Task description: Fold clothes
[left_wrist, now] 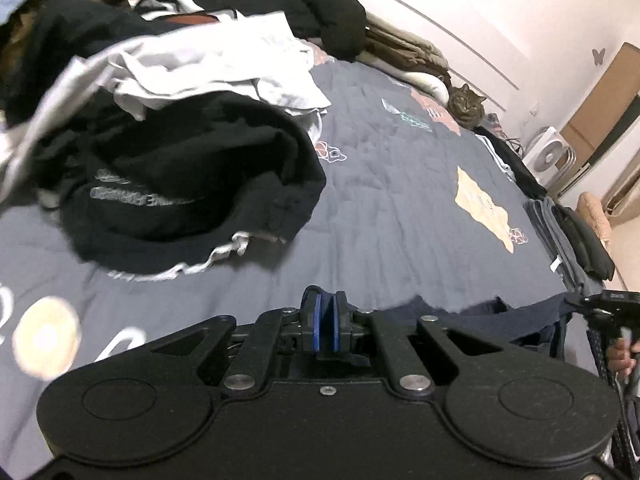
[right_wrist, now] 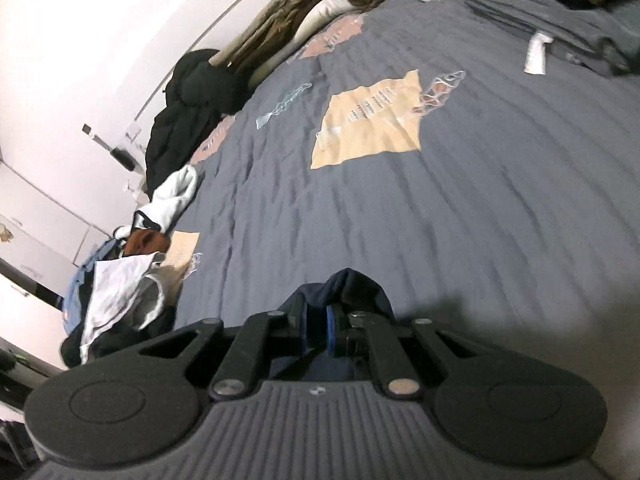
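Fingers on our left gripper [left_wrist: 327, 322] are pinched nearly together, blue pads [left_wrist: 318, 324] almost touching, with a thin edge of the navy garment [left_wrist: 520, 312] caught between them. That same navy cloth runs off to the right in the left wrist view, stretched out low over the bed toward our right gripper [left_wrist: 612, 304] at the frame edge, where a bit of hand shows under it.

From the right wrist view, our right gripper [right_wrist: 316, 330] is closed down on a bunched fold of the navy garment [right_wrist: 352, 284], which pokes up past the fingertips. So we've got the piece held at both ends, hanging just above the gray quilt [right_wrist: 460, 208].

Rest of the bed is a mess, honestly. Big pile of unfolded laundry [left_wrist: 168, 152] sits on our left, black stuff with white shirts on top. A stack of folded clothes [left_wrist: 568, 236] sits at the far right edge of the bed. And yeah, a tabby cat [left_wrist: 466, 106] is parked up by the pillows next to the wall, with a white fan [left_wrist: 550, 156] on the floor beyond the bed.
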Available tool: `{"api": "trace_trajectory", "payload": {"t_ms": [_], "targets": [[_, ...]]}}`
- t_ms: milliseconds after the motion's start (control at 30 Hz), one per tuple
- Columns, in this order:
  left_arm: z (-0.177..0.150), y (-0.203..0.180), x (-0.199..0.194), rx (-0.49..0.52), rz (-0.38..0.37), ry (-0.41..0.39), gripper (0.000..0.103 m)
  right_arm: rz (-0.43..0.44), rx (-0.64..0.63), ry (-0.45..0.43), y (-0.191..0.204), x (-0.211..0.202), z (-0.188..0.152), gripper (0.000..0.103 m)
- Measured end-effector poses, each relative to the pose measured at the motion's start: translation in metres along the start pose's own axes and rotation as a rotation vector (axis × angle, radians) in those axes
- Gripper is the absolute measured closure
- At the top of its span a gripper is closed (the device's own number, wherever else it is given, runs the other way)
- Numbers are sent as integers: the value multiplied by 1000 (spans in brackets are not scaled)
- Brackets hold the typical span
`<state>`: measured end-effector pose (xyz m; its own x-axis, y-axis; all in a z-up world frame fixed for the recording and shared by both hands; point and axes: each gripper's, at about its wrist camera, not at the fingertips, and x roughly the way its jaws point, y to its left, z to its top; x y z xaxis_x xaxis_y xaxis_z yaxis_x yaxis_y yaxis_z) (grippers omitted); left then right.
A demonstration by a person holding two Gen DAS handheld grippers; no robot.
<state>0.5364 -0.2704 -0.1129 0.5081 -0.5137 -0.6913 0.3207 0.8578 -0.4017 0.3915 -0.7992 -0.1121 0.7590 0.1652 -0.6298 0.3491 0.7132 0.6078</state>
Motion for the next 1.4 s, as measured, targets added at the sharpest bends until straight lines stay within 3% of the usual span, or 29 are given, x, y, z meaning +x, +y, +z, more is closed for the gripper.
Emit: {"api": "trace_trajectory", "payload": {"t_ms": [33, 133, 200, 300, 400, 467, 567, 633, 700, 767, 900, 1033, 1200, 1400], "targets": [[-1, 4, 8, -18, 33, 1, 92, -32, 2, -9, -2, 10, 3, 91], [-9, 18, 10, -69, 120, -66, 54, -172, -20, -59, -11, 30, 4, 84], [-18, 28, -10, -79, 98, -146, 53, -236, -2, -95, -18, 26, 6, 79], [-44, 29, -45, -39, 74, -185, 53, -217, -76, -180, -13, -5, -3, 71], [-93, 13, -83, 64, 93, -184, 48, -197, -234, -143, 1, -37, -29, 67], [-131, -3, -103, 124, 118, -177, 43, -214, -324, -130, 1, -68, -68, 65], [-182, -12, -127, 59, 139, -168, 39, -264, -358, -138, -15, -112, -127, 62], [-206, -16, -141, -61, 130, -154, 39, -316, -292, -146, -28, -135, -161, 62], [-222, -24, -153, -116, 110, -145, 39, -329, -213, -151, -39, -157, -194, 62], [-238, -29, -165, -207, 75, -170, 35, -297, -94, -139, -46, -174, -220, 62], [-267, -19, -158, -448, -61, -163, 35, -157, 80, -96, -49, -188, -257, 62], [-287, -9, -137, -595, -142, -141, 35, -43, 181, -47, -55, -172, -266, 62], [-289, -5, -110, -668, -146, -192, 35, 8, 256, -33, -55, -144, -263, 61], [-277, -5, -84, -722, -136, -268, 37, 54, 370, -106, -77, -120, -256, 61]]}}
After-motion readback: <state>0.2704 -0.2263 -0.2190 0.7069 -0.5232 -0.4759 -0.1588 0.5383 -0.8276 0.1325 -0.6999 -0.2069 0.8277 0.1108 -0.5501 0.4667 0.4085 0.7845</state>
